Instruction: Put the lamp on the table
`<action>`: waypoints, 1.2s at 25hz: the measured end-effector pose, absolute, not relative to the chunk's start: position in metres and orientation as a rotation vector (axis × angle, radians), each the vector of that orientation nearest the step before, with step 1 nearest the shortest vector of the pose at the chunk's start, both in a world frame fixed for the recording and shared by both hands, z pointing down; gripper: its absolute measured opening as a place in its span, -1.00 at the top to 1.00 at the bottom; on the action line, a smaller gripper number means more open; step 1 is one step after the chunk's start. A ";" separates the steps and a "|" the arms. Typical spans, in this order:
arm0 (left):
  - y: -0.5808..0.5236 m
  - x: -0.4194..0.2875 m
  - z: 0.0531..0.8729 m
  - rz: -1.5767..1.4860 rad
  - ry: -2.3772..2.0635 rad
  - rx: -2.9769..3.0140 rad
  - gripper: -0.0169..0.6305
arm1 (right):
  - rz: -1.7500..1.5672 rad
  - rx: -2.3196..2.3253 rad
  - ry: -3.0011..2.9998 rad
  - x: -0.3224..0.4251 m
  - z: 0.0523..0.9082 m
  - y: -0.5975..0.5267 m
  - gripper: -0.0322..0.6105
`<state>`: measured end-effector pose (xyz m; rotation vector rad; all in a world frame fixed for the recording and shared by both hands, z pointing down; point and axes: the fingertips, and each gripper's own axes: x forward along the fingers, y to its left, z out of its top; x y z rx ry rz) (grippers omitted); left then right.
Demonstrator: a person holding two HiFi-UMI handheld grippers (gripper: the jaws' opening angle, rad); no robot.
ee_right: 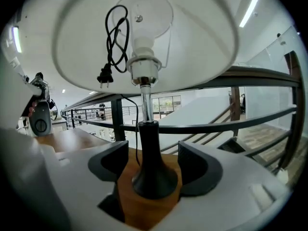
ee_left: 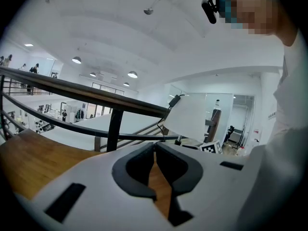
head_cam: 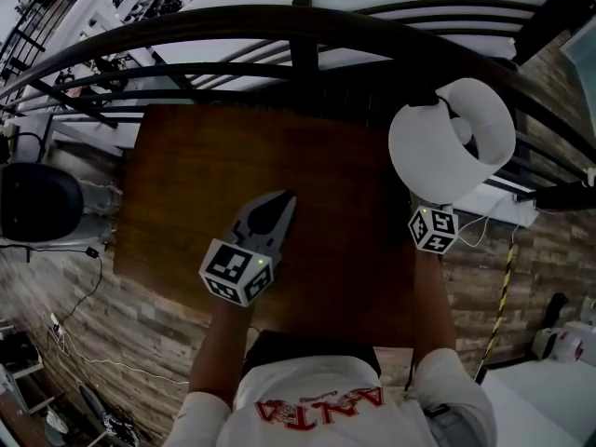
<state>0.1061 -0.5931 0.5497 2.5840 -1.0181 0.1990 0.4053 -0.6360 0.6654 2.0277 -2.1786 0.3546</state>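
A lamp with a white shade (head_cam: 452,138) stands upright at the far right corner of the dark wooden table (head_cam: 186,175). In the right gripper view its black flared base (ee_right: 153,177) rests on the wood between the jaws of my right gripper (ee_right: 153,153), which is open, its pads standing clear of the stem. The cord and plug (ee_right: 106,73) hang coiled under the shade (ee_right: 202,42). In the head view only that gripper's marker cube (head_cam: 433,228) shows below the shade. My left gripper (head_cam: 279,203) hovers over the table's middle, shut and empty (ee_left: 155,148).
A dark metal railing (head_cam: 298,35) runs right behind the table and lamp, with a drop to a lower floor beyond. A black rounded device (head_cam: 37,198) and cables lie on the plank floor to the left. The person's torso is at the table's near edge.
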 end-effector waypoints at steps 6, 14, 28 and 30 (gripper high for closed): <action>-0.563 0.079 0.513 0.150 -1.010 2.622 0.88 | 0.514 2.041 -2.147 0.395 0.661 -0.562 -0.02; -0.489 0.037 0.478 0.096 -0.980 2.679 0.88 | 0.483 2.124 -2.200 0.336 0.583 -0.448 0.37; -0.391 -0.049 0.429 -0.007 -0.956 2.749 0.88 | 0.270 2.125 -2.323 0.216 0.437 -0.332 0.89; -0.380 -0.048 0.428 -0.010 -0.936 2.755 0.88 | 0.246 2.120 -2.312 0.209 0.423 -0.321 0.89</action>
